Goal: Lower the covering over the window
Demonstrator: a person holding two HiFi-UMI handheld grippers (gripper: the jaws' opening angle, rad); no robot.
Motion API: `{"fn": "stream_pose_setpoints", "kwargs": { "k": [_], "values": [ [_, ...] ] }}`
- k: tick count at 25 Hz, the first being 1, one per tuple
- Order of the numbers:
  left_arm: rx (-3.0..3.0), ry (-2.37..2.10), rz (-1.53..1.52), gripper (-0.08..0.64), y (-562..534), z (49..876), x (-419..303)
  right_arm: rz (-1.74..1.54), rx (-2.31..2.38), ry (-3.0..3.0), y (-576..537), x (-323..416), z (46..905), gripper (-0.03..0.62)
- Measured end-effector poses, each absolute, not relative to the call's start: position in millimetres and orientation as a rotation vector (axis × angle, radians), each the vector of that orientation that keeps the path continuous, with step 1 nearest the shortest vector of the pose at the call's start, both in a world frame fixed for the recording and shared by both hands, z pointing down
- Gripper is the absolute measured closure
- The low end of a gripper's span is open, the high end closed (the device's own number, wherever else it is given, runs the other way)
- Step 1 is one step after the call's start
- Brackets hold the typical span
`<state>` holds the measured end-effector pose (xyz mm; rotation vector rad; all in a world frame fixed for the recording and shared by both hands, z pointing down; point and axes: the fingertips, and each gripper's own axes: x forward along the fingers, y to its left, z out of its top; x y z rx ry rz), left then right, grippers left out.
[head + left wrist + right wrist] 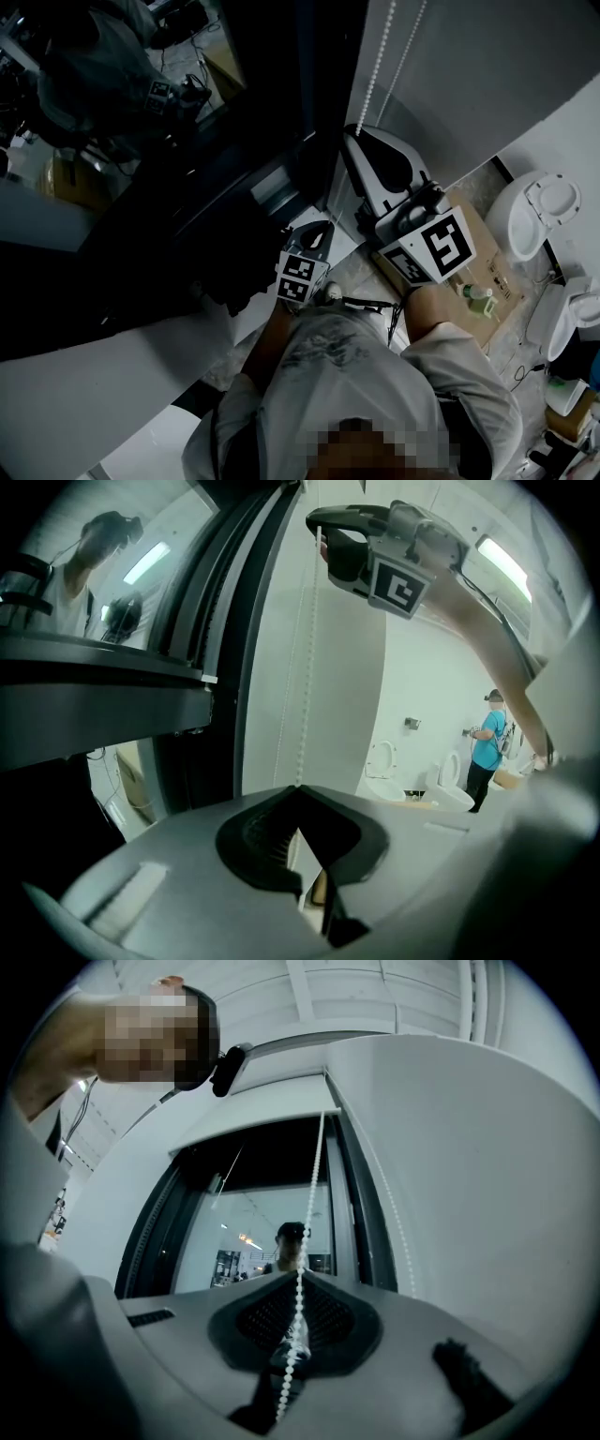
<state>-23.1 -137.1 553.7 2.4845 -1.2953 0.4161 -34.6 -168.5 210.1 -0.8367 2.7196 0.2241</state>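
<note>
A white bead chain (pixel 380 66) hangs down the white wall (pixel 469 84) beside the dark window (pixel 178 178). My right gripper (pixel 360 133) is the higher one and is shut on the bead chain (pixel 309 1204), which runs straight down into its jaws (pixel 298 1283). Lower and to the left, my left gripper (pixel 322 228) has its jaws together. In the left gripper view a strand of the bead chain (pixel 302 686) drops to the left gripper's (pixel 298 794) tips. The right gripper (pixel 330 538) shows above it there. I cannot make out the covering itself.
White toilets (pixel 534 211) stand on the floor at the right. Next to them is a cardboard box (pixel 511 286) with a green bottle (pixel 480 298) on it. In the left gripper view a person in a blue shirt (pixel 487 747) stands far back. The window frame (pixel 225 621) lies close on the left.
</note>
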Motion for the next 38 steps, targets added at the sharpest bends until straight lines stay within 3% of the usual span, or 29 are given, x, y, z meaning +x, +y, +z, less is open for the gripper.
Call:
{"fn": "stream_pose_setpoints", "kwargs": {
  "k": [5, 8, 14, 23, 38],
  "values": [
    [2.498, -1.255, 0.293, 0.540, -131.4, 538.7, -27.4, 0.227, -0.831, 2.728, -164.7, -34.3, 211.1, 0.568],
    [2.532, -1.220, 0.175, 0.475, -130.3, 511.9, -31.6, 0.223, -0.832, 2.735, -164.5, -33.0, 213.2, 0.568],
    [2.595, -1.206, -0.039, 0.434, -128.1, 444.7, -47.9, 0.163, -0.841, 2.805, -160.3, -41.3, 243.8, 0.569],
    [2.657, -1.217, -0.259, 0.420, -130.5, 357.3, -63.8, 0.038, -0.886, 2.904, -156.6, -43.2, 301.5, 0.569],
    [2.859, -1.146, -0.304, 0.419, -154.4, 269.6, -36.7, -0.122, -0.928, 2.996, -146.9, -44.0, 371.6, 0.568]
  ]
}}
